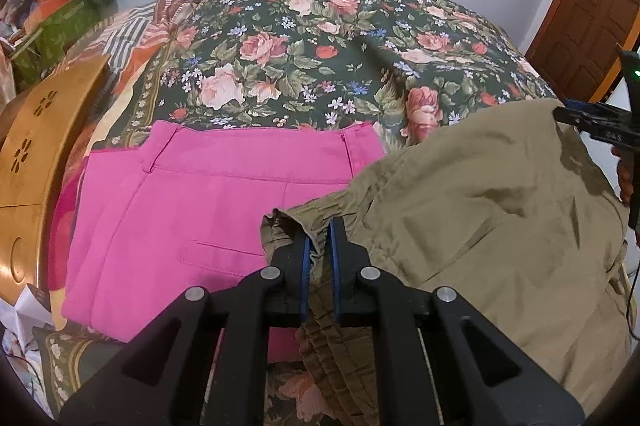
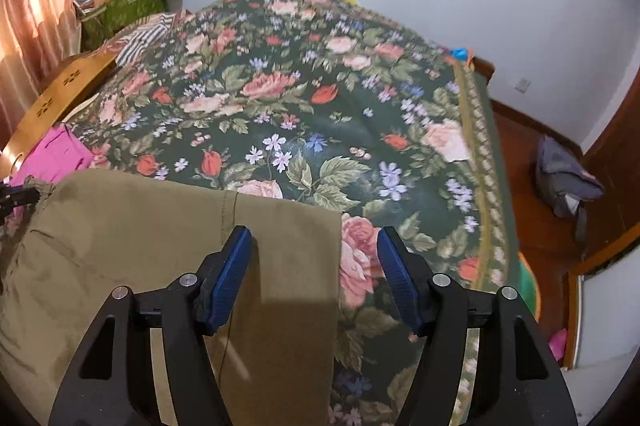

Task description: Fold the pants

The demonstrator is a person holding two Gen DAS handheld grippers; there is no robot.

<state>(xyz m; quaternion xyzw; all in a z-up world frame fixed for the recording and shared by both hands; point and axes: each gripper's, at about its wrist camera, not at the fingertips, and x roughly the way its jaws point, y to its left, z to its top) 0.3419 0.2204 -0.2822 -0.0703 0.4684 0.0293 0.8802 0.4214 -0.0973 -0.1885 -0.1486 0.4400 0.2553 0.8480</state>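
Your left gripper (image 1: 319, 238) clamps the khaki pants' (image 1: 492, 210) ruffled waistband on the bed (image 1: 320, 38), beside pink pants (image 1: 192, 210); only your right view shows the right gripper (image 2: 314, 246) spread wide above the khaki leg.

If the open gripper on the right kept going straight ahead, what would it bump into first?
Probably the flowered bedspread. The right gripper hangs open over the edge of the khaki pants, and beyond them only bedspread lies ahead, though depth is hard to judge.

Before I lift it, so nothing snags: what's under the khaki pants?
The khaki pants lie on the floral bedspread, and their gathered waistband, pinched by the left tongs, overlaps the folded pink pants. Anything else beneath is covered.
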